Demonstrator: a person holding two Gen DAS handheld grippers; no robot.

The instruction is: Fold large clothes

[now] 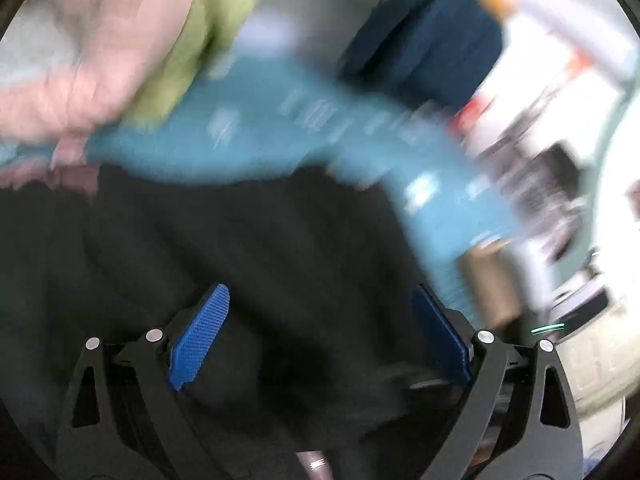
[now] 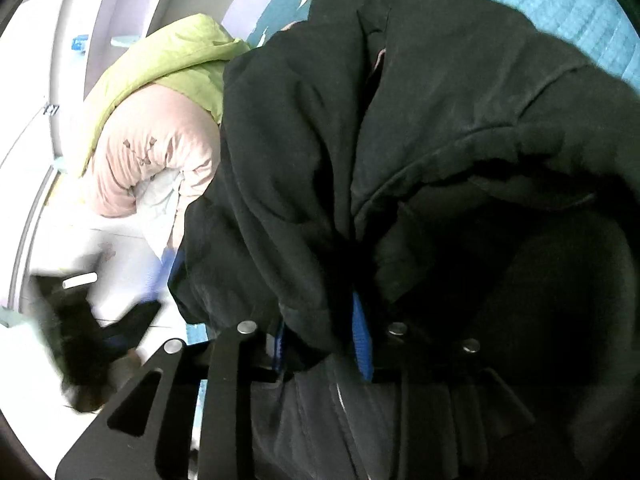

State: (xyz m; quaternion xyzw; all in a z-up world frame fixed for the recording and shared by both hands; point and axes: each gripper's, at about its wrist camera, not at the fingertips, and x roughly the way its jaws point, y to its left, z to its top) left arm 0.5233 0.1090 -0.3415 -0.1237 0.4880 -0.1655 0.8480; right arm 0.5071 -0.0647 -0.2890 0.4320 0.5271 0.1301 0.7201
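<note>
A: What carries everything here?

B: The teal bedspread (image 2: 560,20). Your black coat (image 2: 400,128) covers most of it, bunched and hanging in deep creases, not laid flat. Part of it looks lifted off the bedspread, likely so you can shake it out before a fold. That is a judgement; the coat's lower edge is hidden.

A: And the other clothes?

B: A pink coat (image 2: 160,148) and a green one (image 2: 160,60) sit rolled together beside the black coat, toward the bedspread's edge by the wall. They seem set aside there to leave you room. In the left view they are badly blurred, as is a navy item (image 1: 424,36) farther off.

A: My right gripper?

B: Your right gripper (image 2: 320,336) is clenched on a fold of the black coat; cloth spills over both blue pads (image 2: 362,344), so the hold looks deep enough to carry its weight.

A: And the left?

B: Your left gripper (image 1: 320,336) is spread wide, pads (image 1: 200,336) well apart, with black cloth lying between them but nothing pinched. You probably want a second grip there, so that the coat can be stretched between both hands.
</note>
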